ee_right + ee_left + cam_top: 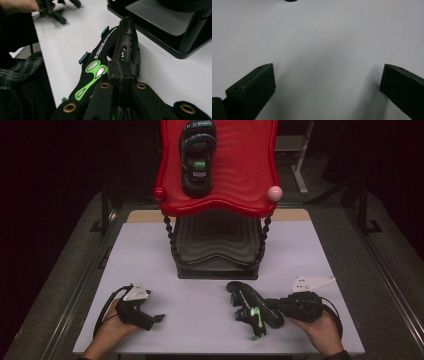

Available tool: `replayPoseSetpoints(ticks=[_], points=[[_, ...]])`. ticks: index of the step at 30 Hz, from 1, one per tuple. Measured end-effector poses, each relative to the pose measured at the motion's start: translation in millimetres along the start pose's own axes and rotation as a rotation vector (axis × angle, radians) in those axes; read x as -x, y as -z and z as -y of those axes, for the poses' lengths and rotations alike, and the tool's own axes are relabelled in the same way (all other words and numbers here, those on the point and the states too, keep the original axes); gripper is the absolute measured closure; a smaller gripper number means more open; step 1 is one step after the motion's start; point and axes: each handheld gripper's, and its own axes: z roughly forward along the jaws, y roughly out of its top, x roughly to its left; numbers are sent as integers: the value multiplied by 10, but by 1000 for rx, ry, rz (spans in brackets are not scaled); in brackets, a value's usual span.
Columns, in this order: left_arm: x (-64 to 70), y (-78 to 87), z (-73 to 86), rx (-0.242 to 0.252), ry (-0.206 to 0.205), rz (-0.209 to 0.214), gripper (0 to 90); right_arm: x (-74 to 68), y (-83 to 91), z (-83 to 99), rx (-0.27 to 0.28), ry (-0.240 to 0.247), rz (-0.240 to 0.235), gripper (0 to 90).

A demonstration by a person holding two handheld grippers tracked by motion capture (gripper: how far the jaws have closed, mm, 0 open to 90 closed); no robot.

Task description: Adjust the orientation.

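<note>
A white tabletop (210, 265) is seen from the high view, with dark floor around it. At its far middle a two-tier rack is placed: a red wavy upper tray (240, 165) is carried on beaded black posts above a black lower tray (217, 247). A red ball (159, 193) is fixed at the upper tray's front left corner and a pink ball (274, 193) at its front right corner. On the red tray a black shoe (197, 155) with a green tab is laid, pointing along the tray.

Near the front right of the tabletop, just in front of the rack, a second black shoe (252, 307) with a green-marked sole is laid on its side. It is clamped by the right gripper (280, 309), held in the person's right hand (320, 330); in the right gripper view the jaws are seen pressed onto the shoe's (112, 62) heel end, with the sole turned towards the tabletop's near edge.

At the front left, well apart from the shoe, the left gripper (156, 319) is held low over the bare tabletop by the left hand (112, 330). In the left gripper view its jaws are spread wide, with nothing between them but the white surface.
</note>
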Motion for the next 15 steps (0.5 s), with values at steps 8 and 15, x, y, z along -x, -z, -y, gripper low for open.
replayPoseSetpoints(ticks=[8, 15], points=[[-1, 0, 0, -1, 1, 1, 0, 116, 55, 11, 12, -25, 32, 899], [-1, 0, 0, -1, 1, 1, 0, 242, 90, 26, 16, -49, 75, 900]])
